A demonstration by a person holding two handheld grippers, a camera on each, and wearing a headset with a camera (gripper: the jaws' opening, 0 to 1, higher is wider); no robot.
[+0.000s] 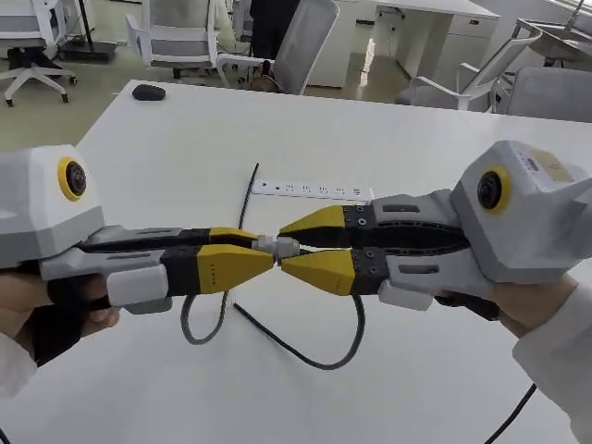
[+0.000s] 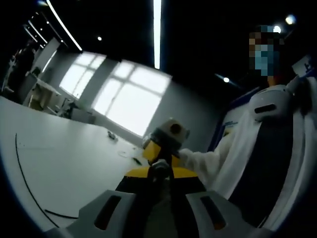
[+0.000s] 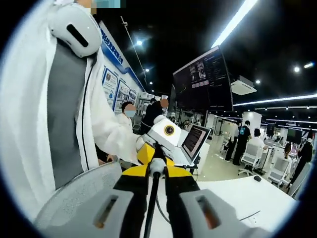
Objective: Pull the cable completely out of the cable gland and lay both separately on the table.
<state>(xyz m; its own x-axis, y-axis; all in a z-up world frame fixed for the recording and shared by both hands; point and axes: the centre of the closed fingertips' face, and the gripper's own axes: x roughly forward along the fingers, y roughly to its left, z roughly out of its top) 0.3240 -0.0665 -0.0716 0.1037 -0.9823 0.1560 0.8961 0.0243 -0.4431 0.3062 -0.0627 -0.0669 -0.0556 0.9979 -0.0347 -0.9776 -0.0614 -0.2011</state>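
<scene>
Two parts are joined: the grey cable gland and the black cable threaded through it, held above the white table between opposed tips. Gland judged light, rigid and smooth-shelled; best taken across its body. Cable judged limp and light; best taken close to the gland so the pull runs straight. Gland's long axis lies level, left to right across the head view, in line with both tools. Left gripper is clamped on the gland. Right gripper appears clamped on the cable, whose slack loops onto the table.
</scene>
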